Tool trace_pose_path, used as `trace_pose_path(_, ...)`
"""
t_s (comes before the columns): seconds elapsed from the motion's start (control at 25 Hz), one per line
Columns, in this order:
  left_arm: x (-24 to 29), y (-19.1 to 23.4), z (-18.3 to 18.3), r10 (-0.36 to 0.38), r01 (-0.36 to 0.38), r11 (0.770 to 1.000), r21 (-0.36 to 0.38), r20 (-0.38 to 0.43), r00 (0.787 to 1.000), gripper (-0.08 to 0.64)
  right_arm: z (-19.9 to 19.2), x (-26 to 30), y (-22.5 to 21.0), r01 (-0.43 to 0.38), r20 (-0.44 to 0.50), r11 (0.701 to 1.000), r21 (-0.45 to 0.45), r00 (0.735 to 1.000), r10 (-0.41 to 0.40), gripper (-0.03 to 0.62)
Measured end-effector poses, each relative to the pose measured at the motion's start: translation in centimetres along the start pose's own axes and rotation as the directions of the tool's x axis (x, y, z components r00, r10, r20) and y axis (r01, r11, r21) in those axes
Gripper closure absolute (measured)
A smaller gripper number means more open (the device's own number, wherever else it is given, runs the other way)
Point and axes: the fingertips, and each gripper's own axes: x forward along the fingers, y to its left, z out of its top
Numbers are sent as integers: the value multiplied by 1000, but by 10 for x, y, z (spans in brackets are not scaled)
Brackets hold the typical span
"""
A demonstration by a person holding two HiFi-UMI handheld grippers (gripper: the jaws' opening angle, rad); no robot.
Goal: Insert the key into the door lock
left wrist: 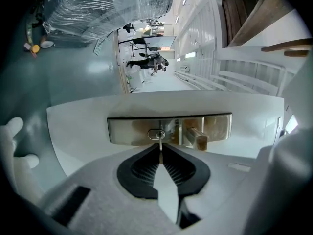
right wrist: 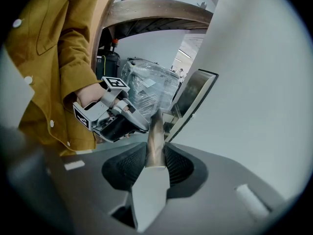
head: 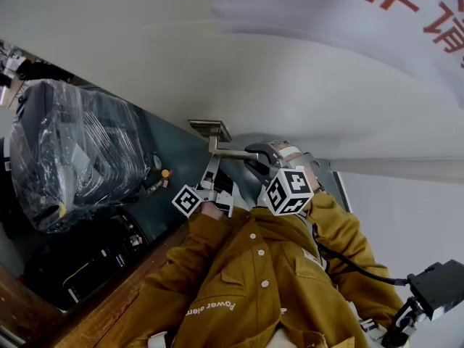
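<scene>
Though partial, "Power" on jacket point(head: 250, 285)

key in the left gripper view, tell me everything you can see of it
The key shows as a thin, silvery metal blade seen edge-on, so no teeth or head can be made out. It is pinched between the ribbed black pads of the left gripper and points straight ahead along the jaws. Its tip meets the keyhole, a small oval set in the brushed metal lock plate. How deep it sits cannot be told.
</scene>
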Motion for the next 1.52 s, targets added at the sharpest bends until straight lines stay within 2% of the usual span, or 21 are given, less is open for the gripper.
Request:
trace_pose_path(0.44,30,-2,7,-45,45,999,12,-16,999,531,-1,1,-2,0,-18,1000,-3,1000,0,469)
trace_pose_path(0.56,33,3,11,-32,33,998,51,-16,999,531,-3,3,-4,-5,-24,1000,-4,1000,5,469)
trace_pose_path(0.6,34,3,11,-36,37,998,56,-17,999,525,-3,3,-3,-5,-25,1000,-1,1000,5,468)
trace_pose_path(0.72,38,3,6,-40,43,998,49,-43,998,409,-3,3,-1,11,-34,1000,-4,999,-11,466)
trace_pose_path(0.84,36,6,-2,-20,26,997,71,-78,997,376,-4,2,-3,31,-41,999,-14,999,-32,449)
trace_pose_path(1.0,29,-13,-14,-45,49,998,38,-88,995,373,-2,-8,-8,31,-25,999,19,999,-30,416)
trace_pose_path(1.04,25,-16,-17,-33,39,998,58,-104,994,373,1,-13,-8,34,-14,999,27,999,-34,416)
trace_pose_path(1.08,20,-17,-19,-2,17,994,112,-128,992,373,6,-18,-8,40,2,998,37,999,-40,416)
trace_pose_path(1.2,2,-14,-24,127,-58,947,317,-200,972,345,25,-35,-8,53,72,995,85,996,-59,416)
trace_pose_path(1.28,-9,-18,-27,177,-78,912,402,-214,961,359,34,-42,-9,54,118,991,126,991,-69,416)
trace_pose_path(1.36,-21,-29,-27,206,-79,867,492,-208,956,362,41,-48,-12,62,155,983,171,984,-89,424)
trace_pose_path(1.44,-31,-50,-27,215,-63,797,601,-184,959,368,46,-54,-17,80,188,971,226,974,-125,449)
trace_pose_path(1.48,-34,-63,-27,216,-49,746,664,-171,961,368,48,-56,-20,95,204,963,253,968,-149,468)
trace_pose_path(1.52,-36,-78,-29,212,-30,684,729,-159,964,368,50,-60,-24,115,220,954,277,959,-179,486)
